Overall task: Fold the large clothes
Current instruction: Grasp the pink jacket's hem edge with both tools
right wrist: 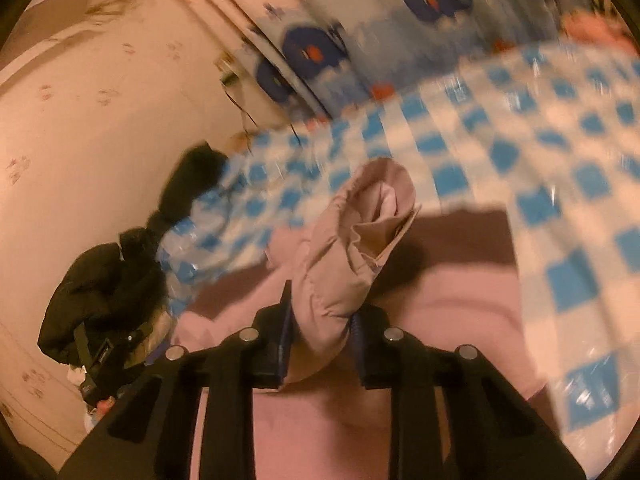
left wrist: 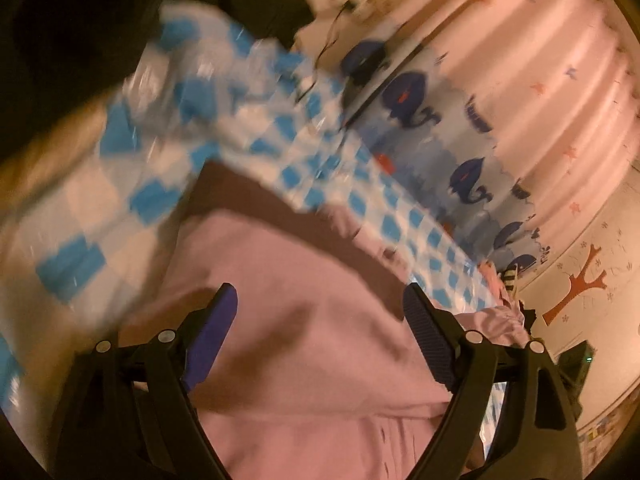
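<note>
A large pink padded garment [left wrist: 304, 360] lies spread over a blue-and-white checked cover [left wrist: 92, 208]. My left gripper [left wrist: 320, 312] stands open just above the pink cloth, with nothing between its blue pads [left wrist: 430, 340]. In the right wrist view my right gripper [right wrist: 320, 320] is shut on a bunched pink sleeve cuff [right wrist: 352, 248] of the same garment [right wrist: 440, 300], lifted off the checked cover [right wrist: 520, 152]. The cuff's opening points away from the camera.
A black garment [right wrist: 104, 280] lies heaped at the left of the cover, also the dark mass [left wrist: 72, 32]. Behind hang a blue whale-print cloth [left wrist: 452, 152] and a pink curtain [left wrist: 552, 80]. A wall with a tree sticker [left wrist: 580, 284] stands at the right.
</note>
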